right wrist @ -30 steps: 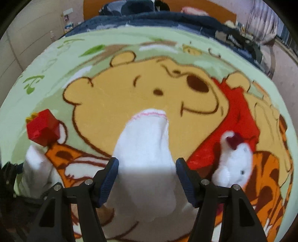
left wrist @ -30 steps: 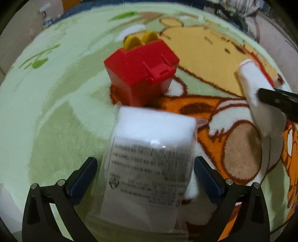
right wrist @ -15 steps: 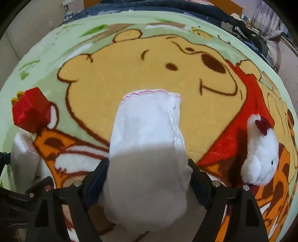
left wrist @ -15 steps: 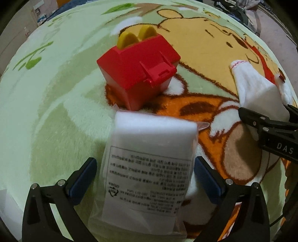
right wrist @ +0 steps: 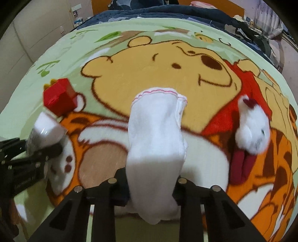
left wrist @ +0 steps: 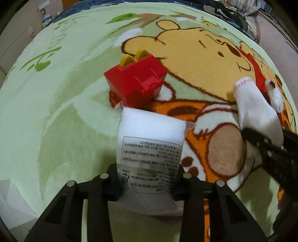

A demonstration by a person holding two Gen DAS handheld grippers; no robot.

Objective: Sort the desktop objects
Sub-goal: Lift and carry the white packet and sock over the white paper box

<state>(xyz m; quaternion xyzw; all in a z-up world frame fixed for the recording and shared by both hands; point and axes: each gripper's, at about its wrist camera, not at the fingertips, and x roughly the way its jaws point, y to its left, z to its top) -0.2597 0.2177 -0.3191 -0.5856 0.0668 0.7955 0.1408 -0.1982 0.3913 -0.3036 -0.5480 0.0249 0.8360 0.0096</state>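
Two grippers work over one plush blanket [right wrist: 28, 96], pale green with a big cartoon bear and tiger print. Past its far edge we see dark blue bedding [right wrist: 158, 14], beige wall panels at left, and a clutter of dark items at far right (too small to name).

Our left gripper [left wrist: 148, 183] points forward and low, its fingers clamped on a white packet in clear plastic [left wrist: 150, 141] with a printed label facing the camera. The packet's far end sits just in front of a red toy box [left wrist: 135, 83] with yellow arches on top; whether they touch, we cannot tell.

Our right gripper [right wrist: 149, 188] also points forward, its fingers pinched on the lower part of a white sock [right wrist: 156, 134], pink-trimmed cuff toward the bear's face. In the right wrist view the left gripper enters from the left edge with the packet. A white plush toy [right wrist: 251, 130] with a dark red bow lies on the blanket right of the sock, apart from it. The red box stands well to the sock's left.
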